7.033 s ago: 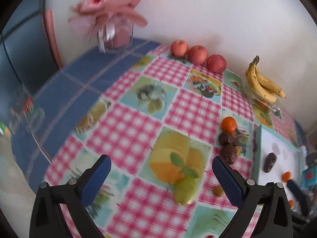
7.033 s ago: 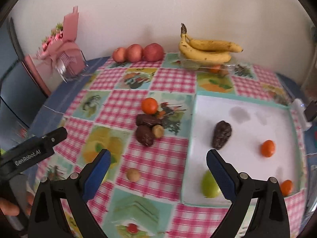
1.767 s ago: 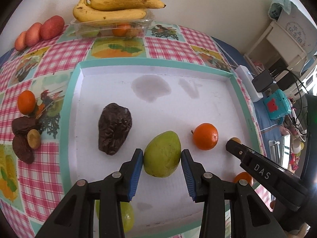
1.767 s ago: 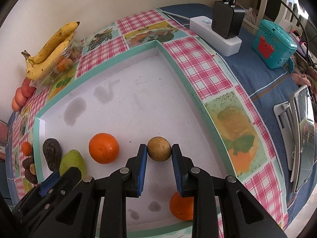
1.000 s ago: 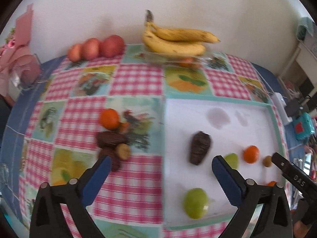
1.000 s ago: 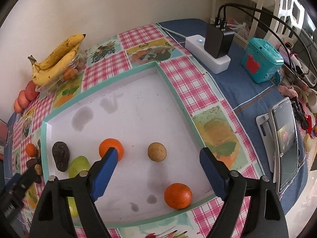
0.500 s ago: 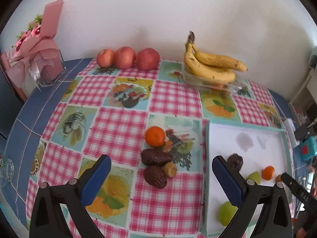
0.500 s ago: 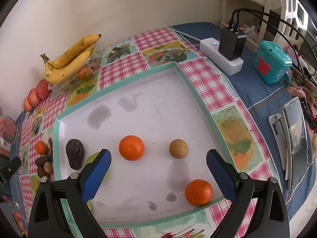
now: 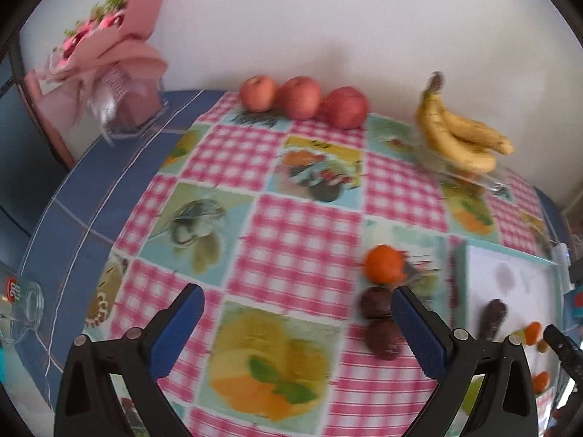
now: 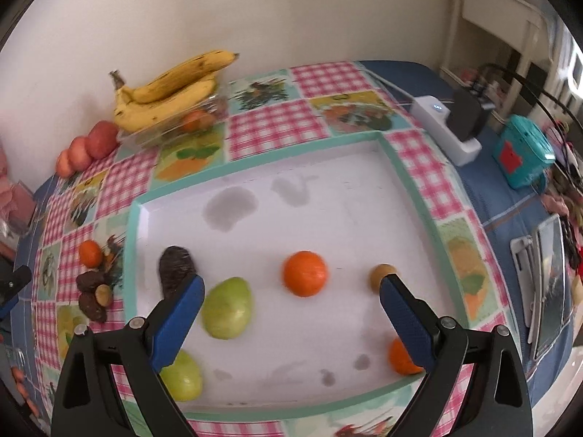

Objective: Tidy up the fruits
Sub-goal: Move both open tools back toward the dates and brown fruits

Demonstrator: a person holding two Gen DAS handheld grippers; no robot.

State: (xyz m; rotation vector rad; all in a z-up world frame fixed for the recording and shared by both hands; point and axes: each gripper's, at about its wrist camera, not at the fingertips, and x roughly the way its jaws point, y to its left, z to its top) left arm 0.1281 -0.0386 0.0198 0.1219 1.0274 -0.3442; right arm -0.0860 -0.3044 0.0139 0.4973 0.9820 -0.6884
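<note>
Below the right hand-held gripper, whose jaws stand wide with nothing between them, lies the white tray with its teal rim on the checked desk. A green pear-shaped fruit sits near the left finger, an orange ahead between the fingers, a small brown fruit by the right fingertip. The left hand-held gripper, also wide and empty, hangs over the desk; an orange on the cloth and two dark wrinkled fruits lie beside its right finger.
</note>
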